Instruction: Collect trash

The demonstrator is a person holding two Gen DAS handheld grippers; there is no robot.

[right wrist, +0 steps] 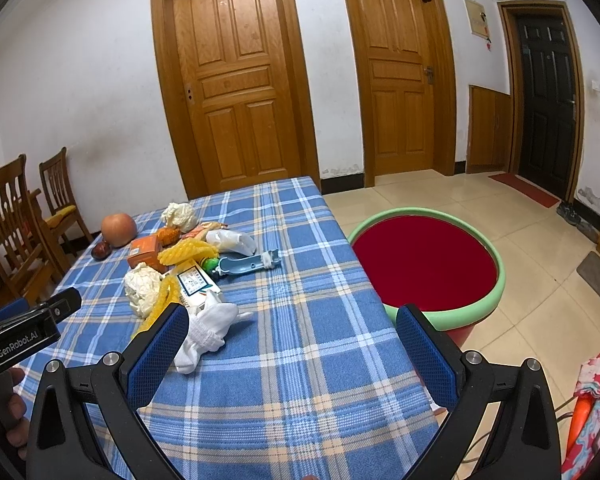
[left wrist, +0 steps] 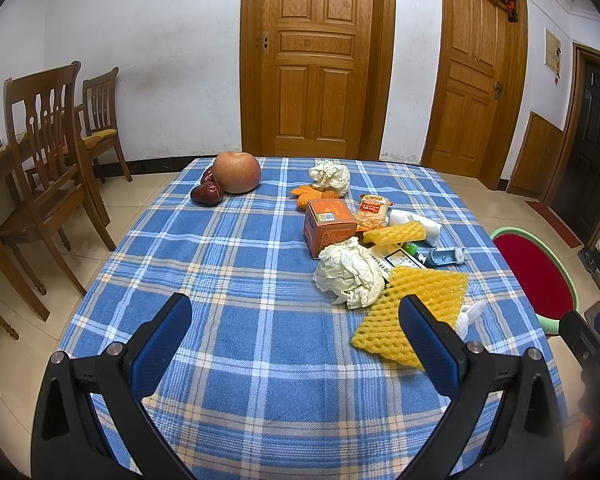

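Above the near edge of the blue plaid tablecloth [left wrist: 260,320], left gripper [left wrist: 296,344] hangs with jaws spread wide, nothing between them; right gripper [right wrist: 292,344] likewise wide open and empty, its right finger out past the cloth's right edge. Nearest trash to the left gripper: a flat yellow foam fruit net [left wrist: 412,312], its near corner behind the right fingertip. Touching the net's far-left side, a crumpled off-white paper wad [left wrist: 350,272]. Beyond the wad, an orange carton [left wrist: 328,228], a snack packet [left wrist: 374,210], a second, rolled yellow net [left wrist: 394,234], a blue plastic piece [left wrist: 446,258], and another paper wad [left wrist: 330,176] at the far end. A white sock-like cloth [right wrist: 208,328] lies just beyond the right gripper's left finger; in the left wrist view it is mostly hidden behind the flat net. Left of the trash pile, well apart: an apple [left wrist: 236,172] with two red dates [left wrist: 207,194] against it. Right of the cloth, on the floor: a red bin with a green rim [right wrist: 496,248], its base hidden. Printed card [right wrist: 196,280] under the pile, text unreadable.
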